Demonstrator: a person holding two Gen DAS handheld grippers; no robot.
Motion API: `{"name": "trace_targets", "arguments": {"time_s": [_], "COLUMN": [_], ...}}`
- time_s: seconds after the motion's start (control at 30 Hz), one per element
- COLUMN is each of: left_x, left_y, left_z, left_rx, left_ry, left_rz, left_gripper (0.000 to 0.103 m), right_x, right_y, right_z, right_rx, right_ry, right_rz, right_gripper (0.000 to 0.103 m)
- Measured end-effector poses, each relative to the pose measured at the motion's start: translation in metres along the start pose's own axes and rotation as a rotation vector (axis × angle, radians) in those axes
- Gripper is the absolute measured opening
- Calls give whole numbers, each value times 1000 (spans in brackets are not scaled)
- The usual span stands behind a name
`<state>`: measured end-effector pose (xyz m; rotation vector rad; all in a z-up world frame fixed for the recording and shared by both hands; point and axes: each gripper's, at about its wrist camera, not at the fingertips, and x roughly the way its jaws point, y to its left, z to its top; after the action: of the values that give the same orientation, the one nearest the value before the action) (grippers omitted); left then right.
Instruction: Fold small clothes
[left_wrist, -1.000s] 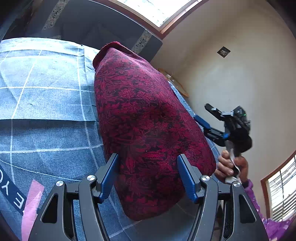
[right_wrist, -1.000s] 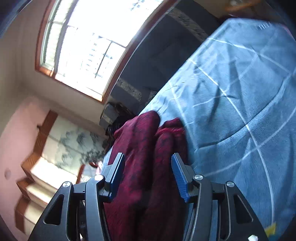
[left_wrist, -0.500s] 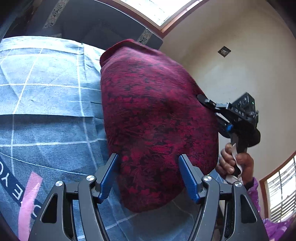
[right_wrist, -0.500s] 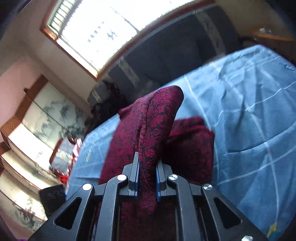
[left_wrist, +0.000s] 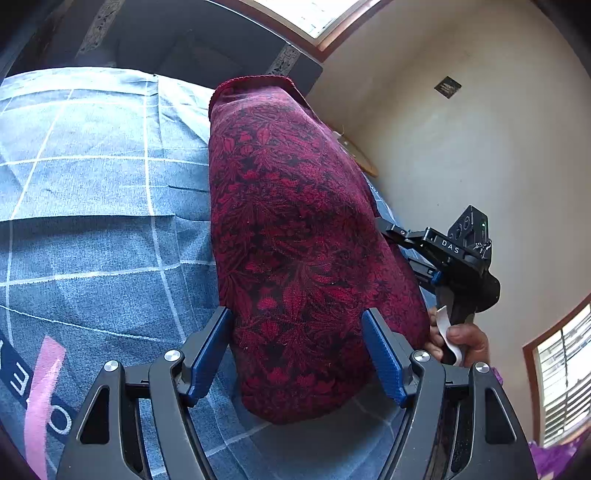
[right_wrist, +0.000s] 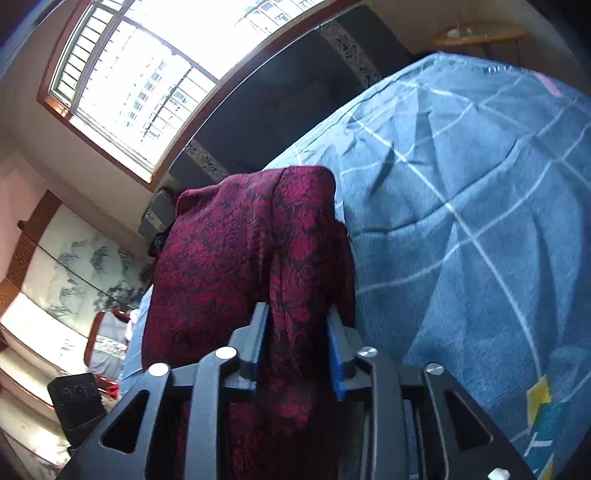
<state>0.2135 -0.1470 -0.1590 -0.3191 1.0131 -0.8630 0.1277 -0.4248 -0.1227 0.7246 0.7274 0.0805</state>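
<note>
A dark red patterned garment (left_wrist: 295, 240) lies folded lengthwise on a blue checked bedsheet (left_wrist: 92, 192). My left gripper (left_wrist: 297, 350) is open, its blue pads either side of the garment's near end. My right gripper (right_wrist: 297, 332) is shut on a bunched fold of the same garment (right_wrist: 236, 266), lifting its edge off the sheet. In the left wrist view the right gripper (left_wrist: 439, 251) sits at the garment's right edge, held by a hand (left_wrist: 461, 338).
The sheet (right_wrist: 461, 206) covers a bed that ends at a dark headboard (left_wrist: 166, 40) below a window (right_wrist: 147, 81). A small wooden shelf (right_wrist: 476, 35) is fixed to the beige wall. Dark objects (right_wrist: 74, 398) lie beside the bed.
My right gripper closed on the garment's right edge and raised it. The garment's shape shifted as that edge lifted. My left gripper stayed open around the near end.
</note>
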Motion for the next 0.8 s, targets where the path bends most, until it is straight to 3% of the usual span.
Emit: {"name": "trace_targets", "arguments": {"time_s": [0.07,0.23,0.33,0.47,0.6,0.67,0.8], "left_x": [1,2,1,-4,-7,-7,-5], "left_y": [-1,-5,-3,0,6,6,-3], "left_z": [-1,1,2,1,1,1,1], "left_rx": [0,-2,-23,-39,-69,-74,-34], "left_ry": [0,5,8,-9,-19,-14,-7], "left_rz": [-1,4,-1,9,18,16,9], "left_gripper": [72,73,73,73,73,73,73], "right_x": [4,11,22,22,29,38,45], "right_y": [1,-9,-6,23,48,45,5], "right_z": [5,12,16,25,36,37,25], "right_rx": [-5,9,-7,-81,-88,-92,-16], "right_ry": [-1,27,65,51,38,41,58], "right_rz": [-36,-29,23,41,218,208,166], "right_gripper": [52,55,26,22,21,21,20]}}
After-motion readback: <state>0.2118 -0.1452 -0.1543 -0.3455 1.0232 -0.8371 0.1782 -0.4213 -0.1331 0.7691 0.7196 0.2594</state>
